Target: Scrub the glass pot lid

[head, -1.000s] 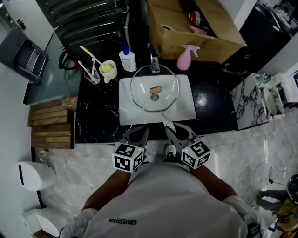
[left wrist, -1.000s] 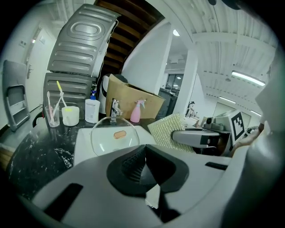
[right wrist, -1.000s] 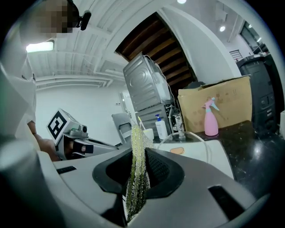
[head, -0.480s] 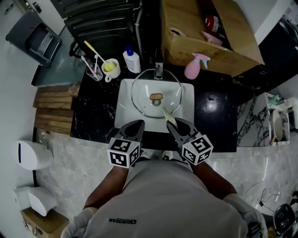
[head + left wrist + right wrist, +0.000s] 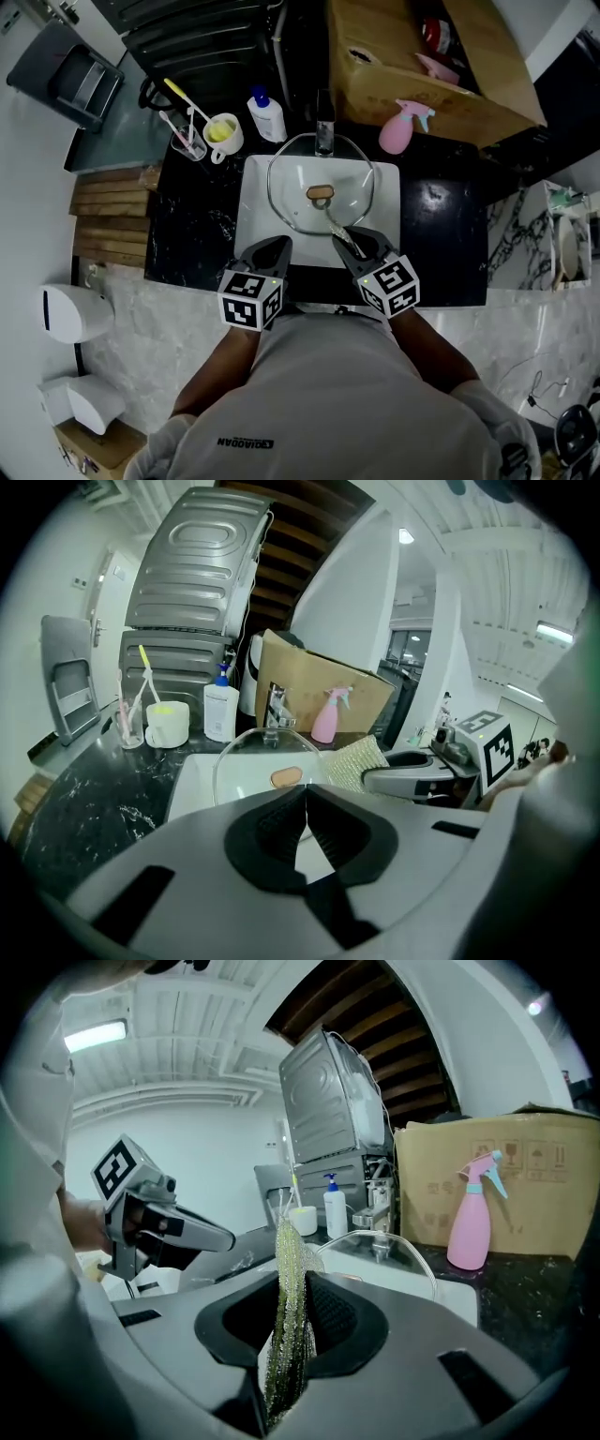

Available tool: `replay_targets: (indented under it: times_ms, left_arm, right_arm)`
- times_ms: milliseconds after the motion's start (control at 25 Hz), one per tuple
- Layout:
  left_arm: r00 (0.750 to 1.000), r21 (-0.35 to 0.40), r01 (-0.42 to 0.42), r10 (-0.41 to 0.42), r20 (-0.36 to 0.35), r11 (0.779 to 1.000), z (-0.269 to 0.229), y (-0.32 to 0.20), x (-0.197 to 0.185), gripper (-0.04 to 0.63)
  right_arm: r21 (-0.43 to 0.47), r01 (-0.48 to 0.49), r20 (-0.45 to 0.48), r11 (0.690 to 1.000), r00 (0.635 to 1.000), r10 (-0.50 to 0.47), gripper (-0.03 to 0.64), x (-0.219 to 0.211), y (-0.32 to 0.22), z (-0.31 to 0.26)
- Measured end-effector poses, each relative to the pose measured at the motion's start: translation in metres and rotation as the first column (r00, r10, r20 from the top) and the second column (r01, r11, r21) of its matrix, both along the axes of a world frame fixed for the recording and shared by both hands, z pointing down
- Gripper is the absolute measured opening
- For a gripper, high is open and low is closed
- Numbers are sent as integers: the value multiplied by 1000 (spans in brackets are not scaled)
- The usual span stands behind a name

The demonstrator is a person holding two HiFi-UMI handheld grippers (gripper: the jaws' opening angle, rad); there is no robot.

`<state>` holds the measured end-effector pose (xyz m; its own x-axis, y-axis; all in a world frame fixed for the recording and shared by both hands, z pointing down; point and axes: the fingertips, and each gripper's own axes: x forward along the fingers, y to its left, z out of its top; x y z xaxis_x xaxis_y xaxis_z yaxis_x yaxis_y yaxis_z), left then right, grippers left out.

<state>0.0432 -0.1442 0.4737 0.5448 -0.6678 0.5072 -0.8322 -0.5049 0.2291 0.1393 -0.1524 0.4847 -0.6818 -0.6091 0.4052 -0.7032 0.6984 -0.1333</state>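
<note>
Sponge [image 5: 289,1241] in right gripper [image 5: 292,1305] (shirt [image 5: 328,394]: QIAODAN)

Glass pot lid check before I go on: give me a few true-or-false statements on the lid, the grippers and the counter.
1. The right gripper is shut on the scrub pad. True.
2. The left gripper holds the glass pot lid by its knob. False: its fingers are together on nothing, and it hovers at the near edge of the sink, short of the lid.
3. The lid lies in the white sink with its knob up. True.
4. In the head view, the pink spray bottle stands left of the faucet. False: it stands to the faucet's right.
</note>
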Motion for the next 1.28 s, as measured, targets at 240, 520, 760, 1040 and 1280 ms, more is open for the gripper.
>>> replay_targets:
  times_ms: [240, 520, 760, 1040, 1280]
  left_arm:
    - [994, -20, -105, 106, 17, 994, 5, -20, -21, 15]
    - [984, -39, -176, 176, -1, 984, 14, -29, -47, 15]
    - [983, -50, -185, 185, -11, 981, 21, -30, -73, 15]
    - [986, -52, -164, 162, -47, 985, 23, -34, -89, 15]
    - [990, -49, -129, 126, -64, 990, 24, -35, -101, 15]
  right_arm:
    - [40, -72, -173, 997, 982, 78, 91, -13, -27, 18]
    - [112, -130, -422, 985, 891, 166, 91, -14, -57, 44]
    - [125, -198, -498, 972, 835, 234, 91, -7, -80, 58]
    - [101, -210, -520, 972, 822, 232, 91, -18, -88, 69]
    - [84, -182, -526, 980, 827, 199, 92, -35, -87, 76]
